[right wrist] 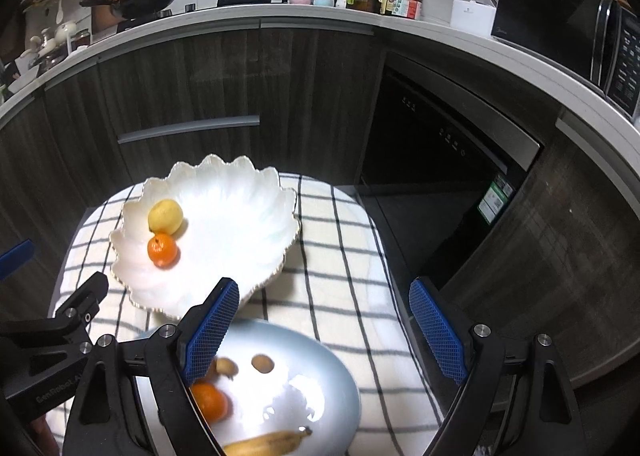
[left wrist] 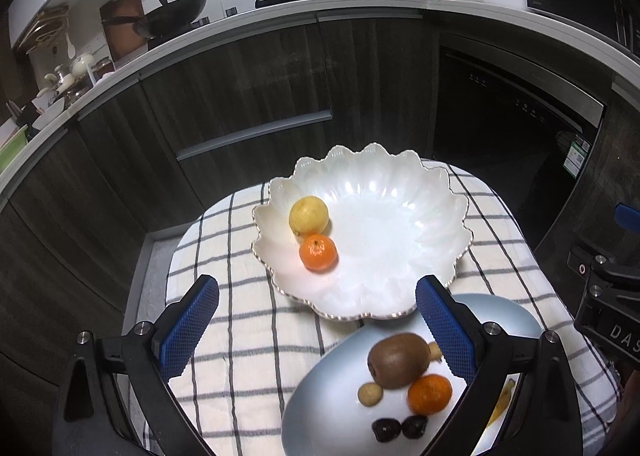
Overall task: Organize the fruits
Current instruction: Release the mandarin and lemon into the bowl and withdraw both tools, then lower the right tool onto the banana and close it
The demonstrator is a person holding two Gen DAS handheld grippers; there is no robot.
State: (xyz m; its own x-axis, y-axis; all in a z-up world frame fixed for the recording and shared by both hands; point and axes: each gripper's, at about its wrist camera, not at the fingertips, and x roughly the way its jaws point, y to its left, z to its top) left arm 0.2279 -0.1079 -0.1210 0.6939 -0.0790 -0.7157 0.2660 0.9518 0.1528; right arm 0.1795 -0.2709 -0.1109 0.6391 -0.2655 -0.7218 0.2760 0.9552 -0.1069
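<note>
A white scalloped bowl (left wrist: pixel 380 224) (right wrist: pixel 224 232) holds a lemon (left wrist: pixel 308 214) (right wrist: pixel 165 216) and a mandarin (left wrist: pixel 318 251) (right wrist: pixel 162 249). In front of it a pale blue plate (left wrist: pixel 332 408) (right wrist: pixel 316 376) holds a kiwi (left wrist: pixel 399 360), a second mandarin (left wrist: pixel 429 393) (right wrist: pixel 209 401), a small tan fruit (left wrist: pixel 369 394) (right wrist: pixel 263 363), two dark fruits (left wrist: pixel 386 429) and a banana (right wrist: pixel 268 443). My left gripper (left wrist: pixel 317 322) is open and empty above the plate's near-left side. My right gripper (right wrist: pixel 323 320) is open and empty above the plate.
Both dishes sit on a small table under a white checked cloth (left wrist: pixel 240 320) (right wrist: pixel 344 264). Dark kitchen cabinets (left wrist: pixel 248 88) and a dishwasher (right wrist: pixel 440 144) stand close behind. The floor drops away at the cloth's edges.
</note>
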